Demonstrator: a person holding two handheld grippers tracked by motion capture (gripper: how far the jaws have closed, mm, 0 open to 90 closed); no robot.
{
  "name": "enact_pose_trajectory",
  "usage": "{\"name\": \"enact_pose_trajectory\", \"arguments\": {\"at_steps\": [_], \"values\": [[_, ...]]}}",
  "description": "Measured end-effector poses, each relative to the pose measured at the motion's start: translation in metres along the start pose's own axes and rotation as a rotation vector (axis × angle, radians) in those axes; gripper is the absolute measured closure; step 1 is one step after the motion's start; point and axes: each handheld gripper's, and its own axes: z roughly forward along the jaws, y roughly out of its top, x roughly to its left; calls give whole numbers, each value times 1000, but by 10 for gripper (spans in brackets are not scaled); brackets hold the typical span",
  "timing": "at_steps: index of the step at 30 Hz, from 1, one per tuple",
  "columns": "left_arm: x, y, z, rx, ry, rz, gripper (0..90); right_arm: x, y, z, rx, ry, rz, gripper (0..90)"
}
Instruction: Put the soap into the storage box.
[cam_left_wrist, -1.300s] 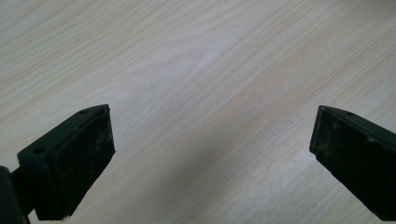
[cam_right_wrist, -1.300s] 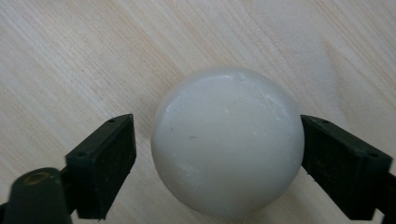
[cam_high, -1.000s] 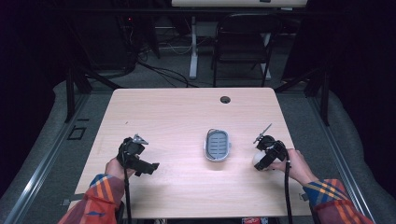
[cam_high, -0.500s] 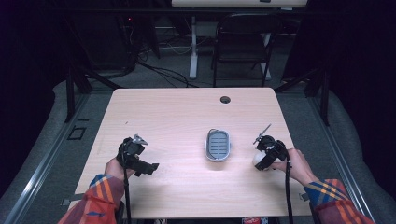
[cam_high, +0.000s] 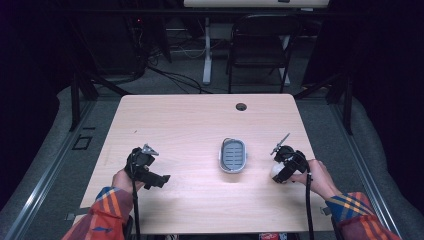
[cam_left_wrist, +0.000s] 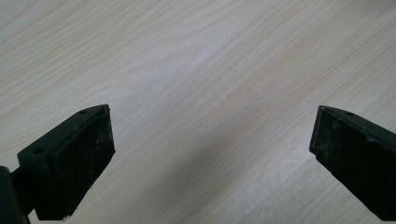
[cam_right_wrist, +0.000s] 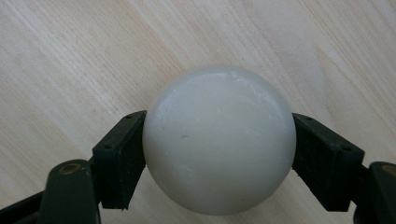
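Since a second ago the right gripper has sunk a little toward the table's near right edge, while the left gripper has kept its place. Going from left to right in the high view: the left gripper sits near the front left of the wooden table, held by a hand in a striped sleeve; its own view shows the two black jaws spread wide over bare wood grain, with nothing between them. Near the middle stands one small grey tray with a ribbed bottom, well apart from both grippers. Just beside it, to the right, the right gripper rests low by the table's edge, and a pale round shape peeks out under it. The right gripper view makes this plain: one white ball is clamped between the jaws, each pad pressed against a side of it, with the wood close behind; whether the ball touches the table I cannot tell. Farther back, one small dark hole sits in the tabletop near the far edge, and behind the table stands one dark chair. Nothing lies between the ball and the tray.
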Motion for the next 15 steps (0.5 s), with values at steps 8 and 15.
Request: {"name": "enact_pose_trajectory", "arguments": {"at_steps": [8,15], "values": [[0,0,0,1,0,2,0,4,1,-5,16,-15,-22,236],[0,0,0,1,-1,3,0,7,1,-9,-5,-6,-24,235]]}}
